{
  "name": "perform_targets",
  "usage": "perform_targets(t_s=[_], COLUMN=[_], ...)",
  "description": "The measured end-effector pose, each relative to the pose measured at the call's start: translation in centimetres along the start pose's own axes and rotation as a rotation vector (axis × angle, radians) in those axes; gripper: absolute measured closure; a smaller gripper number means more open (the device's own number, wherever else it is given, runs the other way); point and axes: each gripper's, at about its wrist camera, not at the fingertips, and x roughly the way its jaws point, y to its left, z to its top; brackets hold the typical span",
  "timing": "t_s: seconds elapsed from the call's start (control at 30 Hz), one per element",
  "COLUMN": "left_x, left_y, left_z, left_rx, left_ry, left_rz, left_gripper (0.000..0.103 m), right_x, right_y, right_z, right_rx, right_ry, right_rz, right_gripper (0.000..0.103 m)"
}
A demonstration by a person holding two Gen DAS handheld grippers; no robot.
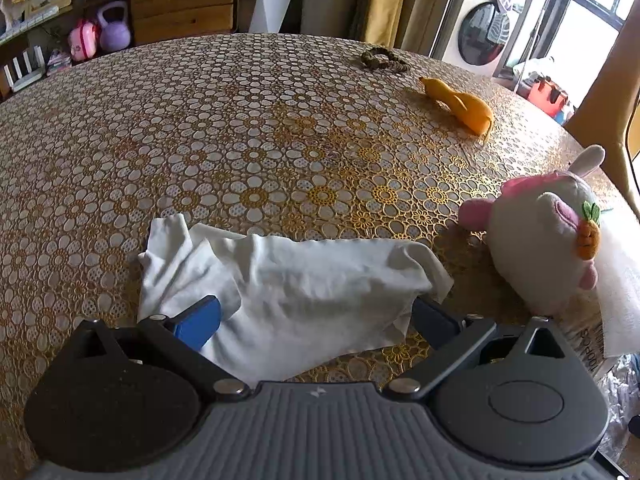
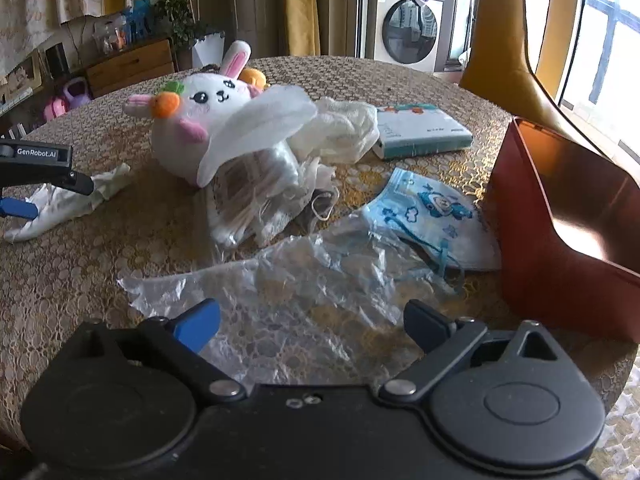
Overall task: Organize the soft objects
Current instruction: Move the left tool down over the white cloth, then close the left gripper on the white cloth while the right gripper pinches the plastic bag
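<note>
A crumpled white cloth (image 1: 288, 280) lies on the patterned table right in front of my left gripper (image 1: 316, 316), which is open with a finger on each side of it, touching or just above it. The cloth also shows in the right wrist view (image 2: 68, 200), with the left gripper (image 2: 52, 194) at it. A white bunny plush (image 1: 540, 240) (image 2: 200, 116) lies to the right. My right gripper (image 2: 312, 326) is open and empty over a clear plastic bag (image 2: 296, 280). A blue child's face mask (image 2: 428, 216) lies just beyond the bag.
A red-brown box (image 2: 568, 232) stands open at the right. A tissue pack (image 2: 420, 130), white fabric (image 2: 340, 128) and a wrapped bundle (image 2: 256, 188) lie mid-table. A yellow banana-shaped toy (image 1: 460, 104) and a brown hair tie (image 1: 380, 60) lie far across.
</note>
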Motion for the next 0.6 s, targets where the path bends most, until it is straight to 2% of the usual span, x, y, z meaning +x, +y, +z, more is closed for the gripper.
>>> perform_targets(t_s=[0.17, 0.3, 0.4, 0.5, 0.57, 0.6], left_x=[0.2, 0.1, 0.1, 0.0, 0.0, -0.1], left_y=[-0.2, -0.3, -0.4, -0.4, -0.3, -0.2], left_z=[0.1, 0.0, 0.2, 0.2, 0.2, 0.2], left_rx=[0.02, 0.044, 0.057, 0.074, 0.079, 0.082], left_ry=[-0.001, -0.014, -0.015, -0.029, -0.036, -0.041], left_rz=[0.005, 0.032, 0.058, 0.078, 0.079, 0.082], left_gripper=[0.003, 0.013, 0.024, 0.041, 0.052, 0.056], right_x=[0.2, 0.1, -0.2, -0.4, -0.6, -0.7], right_y=[0.2, 0.5, 0.7, 1.0, 1.3, 1.4], right_z=[-0.3, -0.4, -0.5, -0.4, -0.5, -0.5], right_rx=[-0.017, -0.043, -0.054, -0.069, -0.082, -0.089], right_ry=[0.014, 0.007, -0.005, -0.013, -0.022, -0.025], right_rz=[0.005, 0.004, 0.013, 0.026, 0.026, 0.029], right_gripper=[0.012, 0.016, 0.027, 0.041, 0.058, 0.062])
